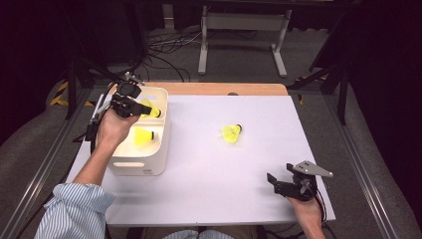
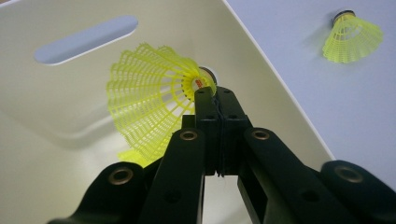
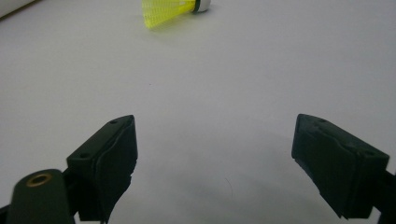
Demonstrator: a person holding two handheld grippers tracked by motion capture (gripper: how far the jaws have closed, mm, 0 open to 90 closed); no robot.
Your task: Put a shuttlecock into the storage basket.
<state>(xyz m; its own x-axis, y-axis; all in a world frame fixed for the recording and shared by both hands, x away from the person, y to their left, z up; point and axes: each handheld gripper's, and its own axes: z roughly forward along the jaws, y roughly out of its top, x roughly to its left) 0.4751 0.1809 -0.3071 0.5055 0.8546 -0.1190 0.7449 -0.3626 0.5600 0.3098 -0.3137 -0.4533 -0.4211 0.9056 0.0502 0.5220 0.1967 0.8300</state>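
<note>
Yellow shuttlecock (image 2: 149,98) pinched at skirt edge near cork by left gripper (image 2: 215,95), jaws pressed nearly together on thin mesh. Held over inside of white bin (image 1: 144,167), near far end. Skirt: open plastic lattice, flared cone, scalloped rim; small red mark near cork, unreadable. Cork tip rounded, dark band at base.

Second shuttlecock (image 1: 143,136) lying on bin floor, same yellow mesh, below and nearer than held one. Bin: smooth matte plastic, rounded corners, oblong handle slot (image 2: 86,38) cut through end wall; small dark label on near outer wall, too small to read.

Third shuttlecock (image 1: 231,133) on its side on table (image 1: 214,199), well apart from bin, cork end pointing away. Seen also from right gripper view (image 3: 173,7): pale cork, dark band.

Table top: flat pale sheet, matte, wooden strip along far edge.

Right gripper (image 3: 215,158) low over near right part of table, jaws spread wide, nothing between; pads black, blocky, rubbery. Grey three-cornered plate on top.

Striped sleeve (image 1: 74,209) on left forearm, blue and white.
</note>
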